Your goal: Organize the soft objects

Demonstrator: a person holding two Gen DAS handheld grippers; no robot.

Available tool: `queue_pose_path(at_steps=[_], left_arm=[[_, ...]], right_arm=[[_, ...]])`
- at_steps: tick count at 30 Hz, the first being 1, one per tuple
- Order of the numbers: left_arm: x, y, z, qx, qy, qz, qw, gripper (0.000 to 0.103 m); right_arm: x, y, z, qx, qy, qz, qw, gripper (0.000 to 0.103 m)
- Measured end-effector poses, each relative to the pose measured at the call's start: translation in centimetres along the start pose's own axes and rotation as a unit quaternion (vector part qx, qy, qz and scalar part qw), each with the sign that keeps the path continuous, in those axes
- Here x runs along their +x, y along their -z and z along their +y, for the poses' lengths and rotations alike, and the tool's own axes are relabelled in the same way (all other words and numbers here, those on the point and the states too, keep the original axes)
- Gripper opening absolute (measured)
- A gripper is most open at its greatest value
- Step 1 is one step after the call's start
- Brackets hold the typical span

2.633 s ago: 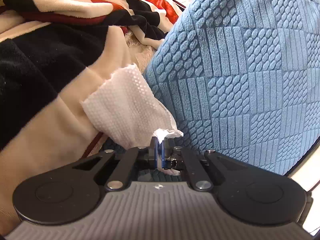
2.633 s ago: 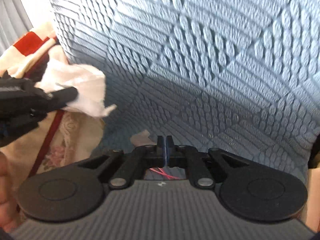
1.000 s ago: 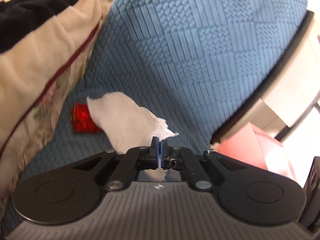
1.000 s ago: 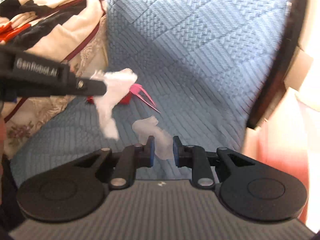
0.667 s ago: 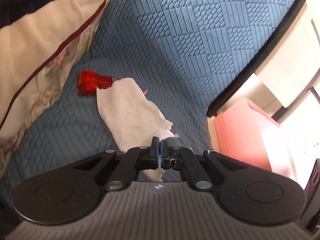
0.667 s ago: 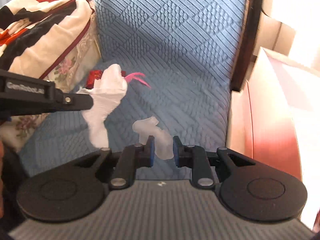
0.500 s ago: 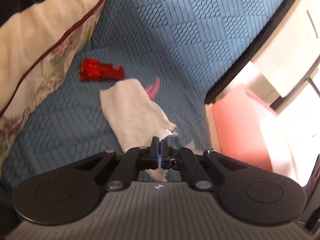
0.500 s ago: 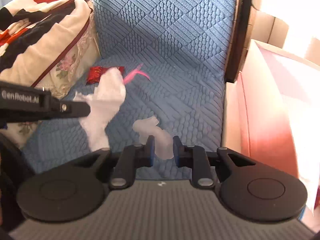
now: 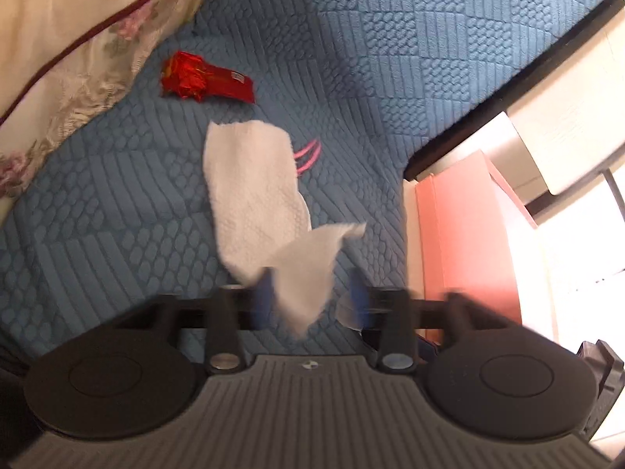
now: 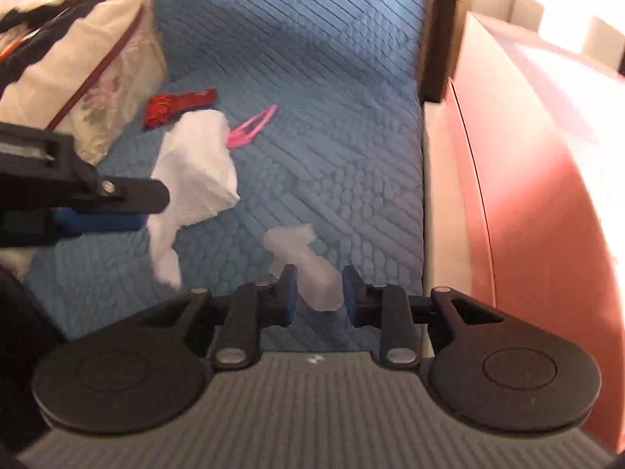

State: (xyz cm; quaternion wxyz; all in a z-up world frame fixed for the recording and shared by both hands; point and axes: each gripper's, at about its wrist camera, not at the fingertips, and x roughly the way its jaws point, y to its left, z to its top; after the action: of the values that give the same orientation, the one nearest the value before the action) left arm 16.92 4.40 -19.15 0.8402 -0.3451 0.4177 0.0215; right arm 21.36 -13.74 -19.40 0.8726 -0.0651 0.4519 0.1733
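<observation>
Item, far left: cream floral bedding (image 9: 74,51), bunched at the edge of the blue quilted cover (image 9: 371,47).

Item: red wrapper (image 9: 205,80), crumpled, lying on the cover near the bedding.

Item: white tissue (image 9: 254,191), embossed, limp and creased. It hangs between the spread fingers of the left gripper (image 9: 308,297), whose jaws stand wide. Motion blur hides whether any corner still touches a pad; it looks to be loose, over the cover.

Item: pink hair clip (image 10: 252,125), partly behind the tissue, resting on the cover.

Item: second tissue scrap (image 10: 308,265), smaller and twisted, lying on the cover with one end between the parted jaws of the right gripper (image 10: 318,293), ungripped.

Item, right: pink bin (image 10: 547,203), beside the bed's edge.

Risk: the light tissue may drift and land short of the bin, since it hangs over the cover rather than above the opening. The scrap may slip a shallow pinch.
</observation>
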Motion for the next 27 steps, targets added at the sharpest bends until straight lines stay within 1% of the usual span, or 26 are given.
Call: queue_pose_path(at_steps=[2, 3, 4, 7, 9, 11, 13, 15, 18, 20, 21, 23, 25, 27], left_arm=[[-0.4, 0.1, -0.2, 0.008, 0.005, -0.008, 0.9999, 0.062], [-0.5, 0.2, -0.2, 0.009, 0.007, -0.011, 0.9999, 0.069], [-0.6, 0.2, -0.2, 0.008, 0.006, -0.012, 0.9999, 0.073], [-0.5, 0.3, -0.1, 0.0, 0.003, -0.015, 0.9999, 0.074], [-0.5, 0.3, 0.2, -0.011, -0.005, -0.019, 0.9998, 0.076], [-0.5, 0.2, 0.5, -0.014, -0.017, -0.023, 0.9995, 0.076], [-0.3, 0.1, 0.8, -0.018, -0.035, -0.024, 0.9989, 0.078], [-0.3, -0.1, 1.4, -0.034, -0.036, -0.023, 0.9985, 0.079], [-0.3, -0.4, 2.4, -0.067, -0.013, -0.032, 0.9972, 0.079], [-0.3, -0.5, 2.8, -0.09, 0.009, -0.047, 0.9948, 0.079], [-0.3, -0.6, 2.8, -0.095, 0.013, -0.052, 0.994, 0.079], [0.1, -0.8, 2.5, -0.091, 0.007, -0.057, 0.9942, 0.079], [0.6, -0.9, 2.3, -0.086, 0.0, -0.057, 0.9947, 0.079], [1.3, -0.9, 2.1, -0.078, -0.007, -0.054, 0.9955, 0.079]], right_arm=[[-0.1, 0.0, -0.2, 0.011, -0.005, -0.004, 1.0, 0.033], [-0.2, 0.0, -0.2, 0.014, -0.008, -0.007, 1.0, 0.034], [-0.3, 0.1, -0.2, 0.015, -0.011, -0.007, 1.0, 0.035], [-0.2, 0.3, 0.0, 0.011, -0.015, -0.001, 1.0, 0.035], [-0.2, 0.3, 0.2, 0.002, -0.017, 0.001, 1.0, 0.039], [-0.3, 0.3, 0.3, -0.007, -0.024, -0.001, 1.0, 0.04], [-0.5, 0.3, 0.5, -0.016, -0.023, -0.007, 1.0, 0.042], [-0.6, 0.3, 0.5, -0.023, -0.021, -0.014, 0.999, 0.045], [-0.6, 0.2, 0.7, -0.031, -0.026, -0.022, 0.999, 0.045], [-0.4, 0.3, 1.2, -0.049, -0.023, -0.024, 0.998, 0.045], [-0.2, 0.3, 1.6, -0.062, -0.018, -0.025, 0.998, 0.044], [0.2, 0.4, 2.3, -0.087, -0.007, -0.027, 0.996, 0.043], [0.6, 0.5, 2.7, -0.105, 0.003, -0.029, 0.994, 0.04], [0.8, 0.5, 2.9, -0.111, 0.009, -0.029, 0.993, 0.034]])
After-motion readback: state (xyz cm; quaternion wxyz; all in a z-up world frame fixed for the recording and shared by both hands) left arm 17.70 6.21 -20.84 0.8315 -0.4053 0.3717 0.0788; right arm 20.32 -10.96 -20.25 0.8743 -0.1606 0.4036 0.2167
